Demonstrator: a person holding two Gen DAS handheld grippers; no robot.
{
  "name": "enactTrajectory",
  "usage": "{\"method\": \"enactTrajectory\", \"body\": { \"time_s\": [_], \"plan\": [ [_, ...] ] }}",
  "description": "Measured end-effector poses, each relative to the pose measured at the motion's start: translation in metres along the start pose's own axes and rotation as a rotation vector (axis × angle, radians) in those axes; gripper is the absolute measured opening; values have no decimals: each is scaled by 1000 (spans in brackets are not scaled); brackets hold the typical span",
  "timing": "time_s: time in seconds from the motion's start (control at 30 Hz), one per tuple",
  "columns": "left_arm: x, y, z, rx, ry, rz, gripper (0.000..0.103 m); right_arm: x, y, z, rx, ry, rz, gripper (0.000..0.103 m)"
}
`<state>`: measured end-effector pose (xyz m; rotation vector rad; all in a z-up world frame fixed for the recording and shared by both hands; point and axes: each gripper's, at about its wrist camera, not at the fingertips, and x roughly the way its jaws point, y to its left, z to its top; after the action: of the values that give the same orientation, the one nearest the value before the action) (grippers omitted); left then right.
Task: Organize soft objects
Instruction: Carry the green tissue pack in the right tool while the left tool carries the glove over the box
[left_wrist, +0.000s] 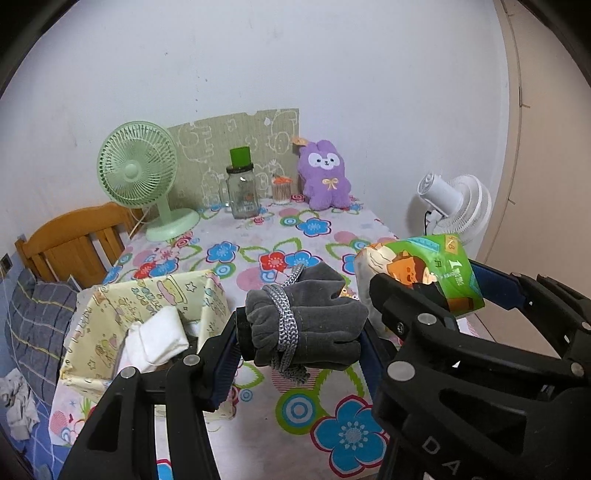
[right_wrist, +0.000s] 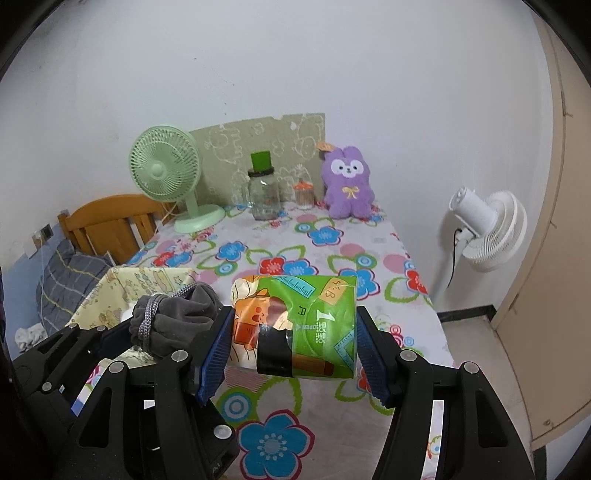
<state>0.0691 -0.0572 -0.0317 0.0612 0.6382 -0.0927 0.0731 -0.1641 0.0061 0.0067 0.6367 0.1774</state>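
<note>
Home bedroom. Bench (right_wrist: 347, 435) under the tongs has a flowered cloth cover. At its far end, ahead of the tongs: a green desk fan (right_wrist: 167, 170), a glass jar with a green cup on top (right_wrist: 263, 192) and a purple plush bunny (right_wrist: 348, 182), against a plain white wall. Left of the tongs, a wooden bed headboard (right_wrist: 110, 218) and a plaid pillow (right_wrist: 70, 280). Right of the tongs, a white standing fan (right_wrist: 491, 229) beside a beige door.

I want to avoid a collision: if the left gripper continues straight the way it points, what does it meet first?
Probably the flowered tablecloth past the grey bundle that the left gripper holds; depth is unclear.
</note>
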Motion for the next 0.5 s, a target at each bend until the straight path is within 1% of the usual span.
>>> {"method": "enactTrajectory", "body": {
  "time_s": [0.17,0.5],
  "plan": [
    [-11,6,3,11,-21,16,60,-9,9,6,-20,-15,11,66],
    [-18,25,9,14,-38,28,60,-14,31,17,-56,-34,27,66]
  ]
}}
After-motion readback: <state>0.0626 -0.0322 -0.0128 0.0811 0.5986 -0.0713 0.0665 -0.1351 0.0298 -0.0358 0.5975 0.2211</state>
